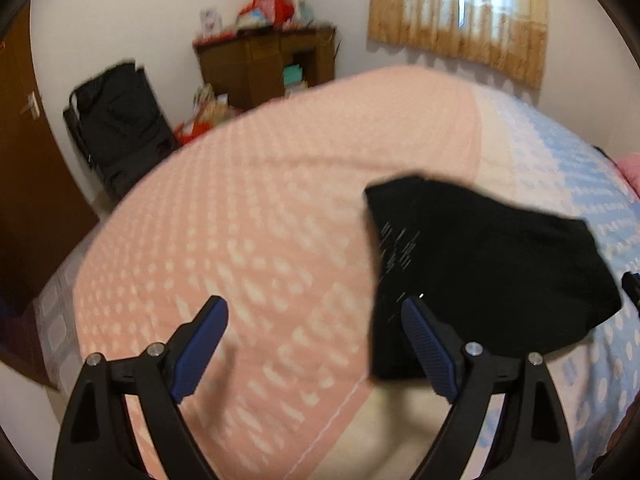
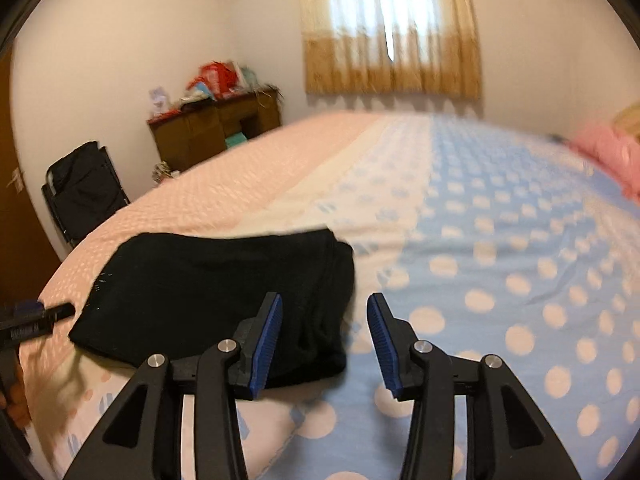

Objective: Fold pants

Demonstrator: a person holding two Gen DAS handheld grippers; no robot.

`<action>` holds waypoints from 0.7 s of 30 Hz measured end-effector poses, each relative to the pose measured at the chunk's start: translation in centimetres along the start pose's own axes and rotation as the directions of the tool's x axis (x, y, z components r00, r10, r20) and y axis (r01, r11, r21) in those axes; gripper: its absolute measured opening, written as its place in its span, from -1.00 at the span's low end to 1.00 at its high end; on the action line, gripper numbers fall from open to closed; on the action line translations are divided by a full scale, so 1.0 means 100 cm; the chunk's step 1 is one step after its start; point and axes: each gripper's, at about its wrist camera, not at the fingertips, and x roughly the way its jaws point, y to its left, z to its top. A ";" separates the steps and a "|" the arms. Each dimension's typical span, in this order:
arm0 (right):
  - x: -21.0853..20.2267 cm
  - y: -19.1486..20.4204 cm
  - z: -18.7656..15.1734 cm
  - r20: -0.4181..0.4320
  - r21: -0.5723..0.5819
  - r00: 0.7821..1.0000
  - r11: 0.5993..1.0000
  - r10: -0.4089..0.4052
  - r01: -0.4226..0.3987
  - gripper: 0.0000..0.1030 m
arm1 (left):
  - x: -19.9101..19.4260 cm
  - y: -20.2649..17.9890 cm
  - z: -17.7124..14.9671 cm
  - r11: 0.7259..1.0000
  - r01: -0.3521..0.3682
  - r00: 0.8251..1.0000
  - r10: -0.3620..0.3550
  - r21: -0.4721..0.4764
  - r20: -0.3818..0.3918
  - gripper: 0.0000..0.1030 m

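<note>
The black pants lie folded into a compact bundle on the bed, where the pink bedspread meets the blue dotted half. My left gripper hovers open just left of the bundle, with only bedspread between its blue pads. In the right wrist view the pants sit low and left. My right gripper is open over their right edge, and its pads do not press the cloth. The left gripper's tip shows at the pants' left side, and a bit of the right gripper at the far right.
A wooden cabinet piled with clutter stands against the far wall. A black folded chair is beside it, and a brown door is at the left. A curtained window is behind the bed, and a pink pillow lies at the right.
</note>
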 end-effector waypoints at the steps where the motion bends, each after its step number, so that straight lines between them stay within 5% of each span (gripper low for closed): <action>1: -0.003 0.007 0.001 0.017 -0.030 1.000 1.000 0.008 -0.007 -0.24 | -0.003 -0.003 0.005 1.000 0.017 0.999 -0.017 0.004 0.029 0.77; 3: 0.001 0.016 0.002 -0.010 -0.060 0.998 0.996 0.059 -0.059 -0.54 | -0.011 -0.013 0.013 0.998 0.069 0.993 -0.070 0.014 0.091 0.77; 9: 0.044 0.023 -0.020 -0.199 -0.004 0.970 0.990 0.139 -0.143 -0.55 | 0.013 -0.058 0.022 0.982 0.169 0.985 -0.171 0.080 0.020 0.71; 11: 0.042 0.022 -0.024 -0.174 -0.016 0.975 0.989 0.140 -0.144 -0.55 | 0.027 -0.064 0.014 0.974 0.219 0.975 -0.216 0.058 -0.044 0.71; 14: 0.040 0.024 -0.027 -0.163 -0.035 0.979 0.990 0.126 -0.134 -0.55 | 0.041 -0.067 -0.004 0.979 0.199 0.970 -0.191 0.042 -0.147 0.71; 21: 0.042 0.024 -0.030 -0.140 -0.041 0.982 0.990 0.125 -0.132 -0.53 | 0.027 -0.057 -0.014 0.981 0.185 0.978 -0.177 0.065 -0.114 0.74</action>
